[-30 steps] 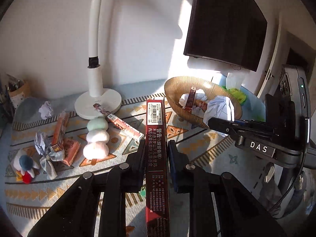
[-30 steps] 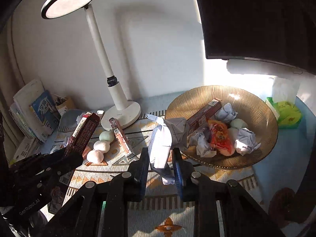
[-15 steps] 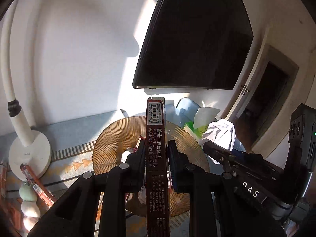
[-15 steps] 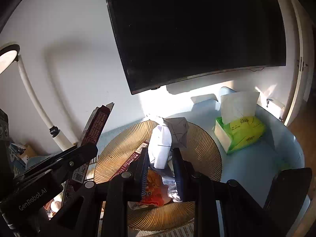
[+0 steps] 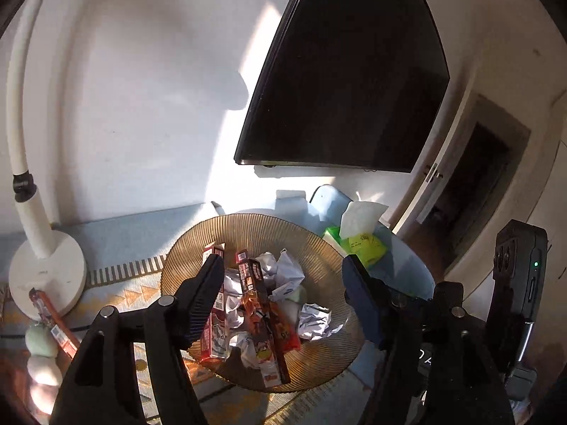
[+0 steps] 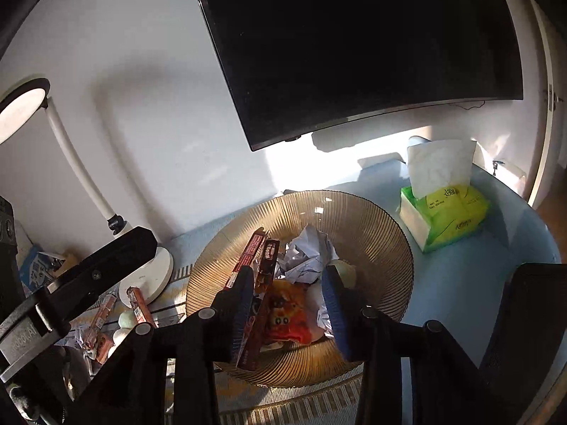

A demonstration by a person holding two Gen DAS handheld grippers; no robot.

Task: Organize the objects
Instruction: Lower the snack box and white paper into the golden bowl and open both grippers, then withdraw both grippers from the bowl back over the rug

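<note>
Both grippers swung from the patterned mat over to the bowl within the last second and their jaws have just been opening, nothing left between them: the dark red box that the left gripper (image 5: pixel 283 304) held and the crumpled paper that the right gripper (image 6: pixel 288 304) held now lie in the bowl. Black TV screen (image 6: pixel 354 42) fills the upper right of both views, on the white wall. Pale blue tabletop (image 6: pixel 460 283) spreads across the lower half, with a patterned mat (image 5: pixel 120 290) at lower left. Ribbed amber glass bowl (image 5: pixel 319 248) sits centre frame, under both released grippers. White desk lamp (image 5: pixel 46 269) stands at left, base just beside the bowl's left rim. Green tissue pack (image 6: pixel 446 212) sits right of the bowl, a white tissue sticking up. Inside the bowl: dark red box (image 5: pixel 262 318) lying diagonally across the heap, a second red box (image 5: pixel 212 333) partly behind the left jaw, an orange snack packet (image 6: pixel 287 315), crumpled paper (image 6: pixel 308 255) toward the far side, more paper wads around it. A pale rounded thing at the right jaw in the right wrist view, possibly an egg shape, hard to tell. Another red box (image 5: pixel 53 322) and pale egg-shaped pieces (image 5: pixel 40 340) remain on the mat at lower left.
</note>
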